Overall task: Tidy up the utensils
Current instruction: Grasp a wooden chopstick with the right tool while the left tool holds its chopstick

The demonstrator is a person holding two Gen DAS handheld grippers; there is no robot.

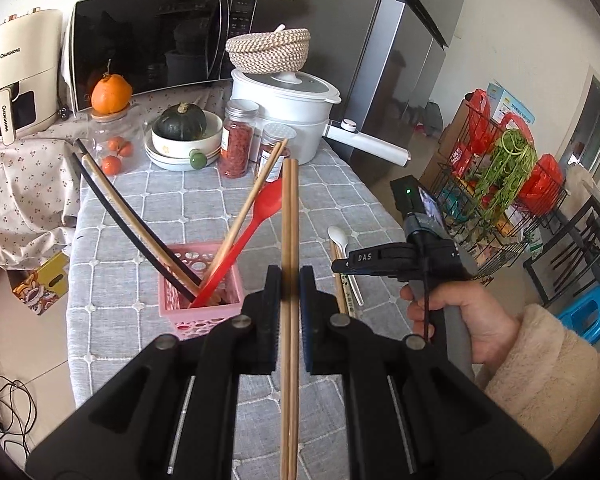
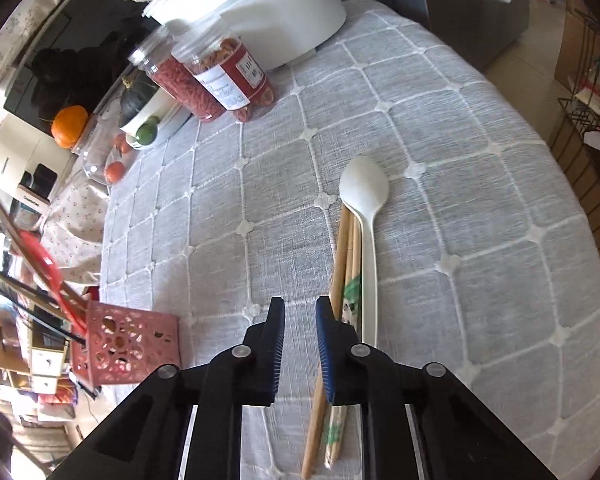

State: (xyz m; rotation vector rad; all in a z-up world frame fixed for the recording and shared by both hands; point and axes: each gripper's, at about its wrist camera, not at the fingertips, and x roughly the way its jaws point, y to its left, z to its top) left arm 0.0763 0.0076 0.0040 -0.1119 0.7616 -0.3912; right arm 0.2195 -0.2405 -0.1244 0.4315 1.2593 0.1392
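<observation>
Left gripper point(image 1: 290, 284) is clamped tight on a pair of wooden chopsticks point(image 1: 289, 220), held above the grey tablecloth point(image 1: 204, 200), just beside the pink basket point(image 1: 204, 304) where the red spoon point(image 1: 260, 216) leans. Right gripper point(image 2: 300, 340) hangs low over the cloth, jaws narrowly parted and holding nothing, right beside the loose chopsticks point(image 2: 342, 256) and the white spoon point(image 2: 366, 200).

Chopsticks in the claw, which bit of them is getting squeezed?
The left claw pinches the pair of wooden chopsticks about midway along. The right claw holds nothing.
</observation>
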